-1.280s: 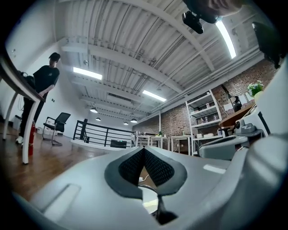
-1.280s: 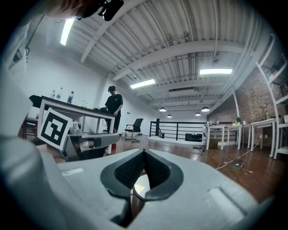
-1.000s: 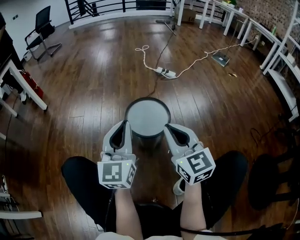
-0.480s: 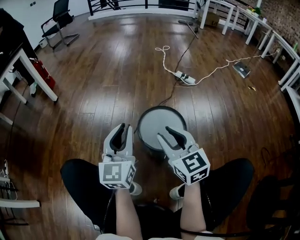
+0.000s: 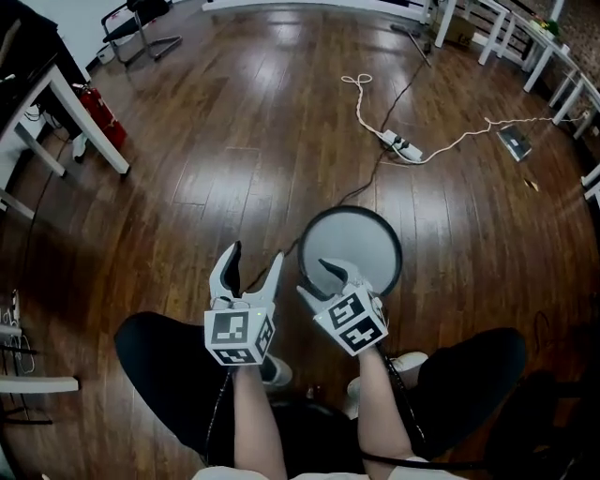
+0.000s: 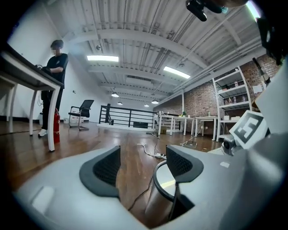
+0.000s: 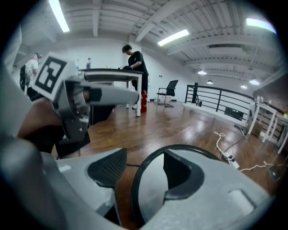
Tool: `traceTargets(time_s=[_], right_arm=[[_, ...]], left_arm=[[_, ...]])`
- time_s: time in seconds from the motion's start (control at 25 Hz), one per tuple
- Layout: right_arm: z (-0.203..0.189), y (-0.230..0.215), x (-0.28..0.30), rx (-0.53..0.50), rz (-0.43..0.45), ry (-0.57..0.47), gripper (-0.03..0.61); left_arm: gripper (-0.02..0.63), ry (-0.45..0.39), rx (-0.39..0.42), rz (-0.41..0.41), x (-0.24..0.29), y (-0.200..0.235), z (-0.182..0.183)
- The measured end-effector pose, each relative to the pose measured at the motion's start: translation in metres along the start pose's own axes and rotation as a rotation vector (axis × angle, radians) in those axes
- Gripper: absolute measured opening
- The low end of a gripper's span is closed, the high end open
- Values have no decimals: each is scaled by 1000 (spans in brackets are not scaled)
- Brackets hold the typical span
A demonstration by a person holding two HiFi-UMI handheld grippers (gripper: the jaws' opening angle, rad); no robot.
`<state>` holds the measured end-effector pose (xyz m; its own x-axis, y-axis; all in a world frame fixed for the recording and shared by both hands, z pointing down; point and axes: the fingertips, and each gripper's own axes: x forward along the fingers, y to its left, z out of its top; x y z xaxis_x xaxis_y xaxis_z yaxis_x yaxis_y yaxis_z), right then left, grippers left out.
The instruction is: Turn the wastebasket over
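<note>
The wastebasket (image 5: 361,239) is a round grey bin with a dark rim, standing on the wooden floor just ahead of the person's knees. My right gripper (image 5: 317,279) is at its near-left rim. In the right gripper view the wastebasket's rim (image 7: 135,188) runs between the jaws of the right gripper (image 7: 143,167), one jaw outside and one over the grey face. Those jaws have just been opening and do not press on it. My left gripper (image 5: 255,255) hangs left of the bin, its jaws also just opened, with floor between them. The wastebasket (image 6: 157,197) shows beside the left gripper (image 6: 144,164), partly behind the right jaw.
A white power strip (image 5: 401,145) with cables lies on the floor beyond the bin. A white table leg (image 5: 89,117) and a red fire extinguisher (image 5: 101,111) stand at the far left, with an office chair (image 5: 141,19) behind. A person (image 6: 54,81) stands at a desk.
Both grippers have dropped lower and their jaws have gone from shut to open. The right one has come onto the bin's near rim. The left one is now further from the bin's left side.
</note>
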<state>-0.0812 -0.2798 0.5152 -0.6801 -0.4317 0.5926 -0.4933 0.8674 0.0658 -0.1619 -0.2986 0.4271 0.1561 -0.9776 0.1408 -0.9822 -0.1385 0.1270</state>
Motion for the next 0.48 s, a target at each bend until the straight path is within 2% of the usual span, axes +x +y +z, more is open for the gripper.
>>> traceTargets(time_s=[0.16,0.28,0.4,0.48], right_arm=[[-22,4,35,-42,-26,138,230],[-33,5,48,-60,-36,199,147],[-37,8,53,-72,-53,243,122],[-36,8,53,-45,-53,259,100]], left_arm=[[342,1,-17,38,0,19,1],[342,2,-23,60,0,29,1],[339,5,-38,79,-2,35,-1],[336,4,-45,82,-1,37,-1]])
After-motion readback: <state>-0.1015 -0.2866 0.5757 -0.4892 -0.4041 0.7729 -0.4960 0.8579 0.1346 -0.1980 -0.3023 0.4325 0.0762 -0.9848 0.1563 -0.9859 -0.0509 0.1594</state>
